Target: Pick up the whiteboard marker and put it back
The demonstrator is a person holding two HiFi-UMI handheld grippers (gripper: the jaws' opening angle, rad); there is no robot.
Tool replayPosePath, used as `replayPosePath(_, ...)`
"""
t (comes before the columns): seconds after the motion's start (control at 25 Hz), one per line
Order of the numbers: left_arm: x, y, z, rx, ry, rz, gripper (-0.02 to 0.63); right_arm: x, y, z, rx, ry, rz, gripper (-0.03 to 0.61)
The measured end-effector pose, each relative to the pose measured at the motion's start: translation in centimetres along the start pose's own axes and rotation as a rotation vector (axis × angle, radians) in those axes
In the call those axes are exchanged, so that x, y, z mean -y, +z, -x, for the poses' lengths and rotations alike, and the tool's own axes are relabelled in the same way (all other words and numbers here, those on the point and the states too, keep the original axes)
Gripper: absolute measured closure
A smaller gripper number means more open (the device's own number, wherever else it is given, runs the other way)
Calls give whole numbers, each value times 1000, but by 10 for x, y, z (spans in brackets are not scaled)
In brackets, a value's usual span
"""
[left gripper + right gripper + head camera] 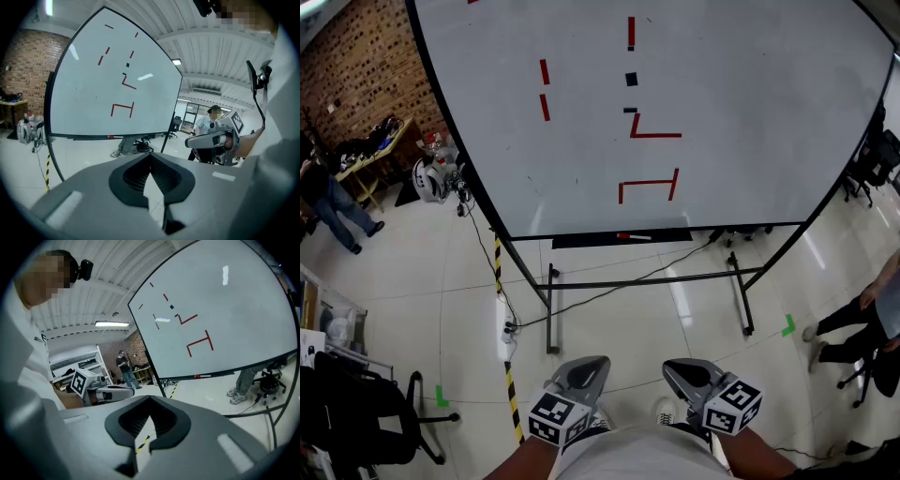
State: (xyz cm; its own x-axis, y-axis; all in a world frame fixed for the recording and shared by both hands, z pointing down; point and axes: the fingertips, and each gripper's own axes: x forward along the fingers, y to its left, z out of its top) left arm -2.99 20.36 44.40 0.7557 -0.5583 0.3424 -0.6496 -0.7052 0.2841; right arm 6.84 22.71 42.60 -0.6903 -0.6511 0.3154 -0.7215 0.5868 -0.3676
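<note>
Left gripper (589, 366): my jaws pressed together, empty.
Right gripper (680, 368): my jaws pressed together, empty.
Marker (634, 236): lying on the tray (581, 241) under the whiteboard (750, 94), well apart from both grippers.

Brick wall (356, 58) at left; black chair (349, 405) (wheeled) nearer.

whiteboard (750, 94) top cropped, marker (634, 236) tiny
</note>
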Motion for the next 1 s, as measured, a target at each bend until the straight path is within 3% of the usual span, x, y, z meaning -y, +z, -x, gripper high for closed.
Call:
replayPosePath(0.56, -66, -14, 28, -17, -7, 48, 598, -28, 2, -58, -7, -28, 8, 578)
replayPosePath(1.0, -87, 13, -29, 2, -9, 43, 597, 39, 34, -85, 11, -12, -8, 578)
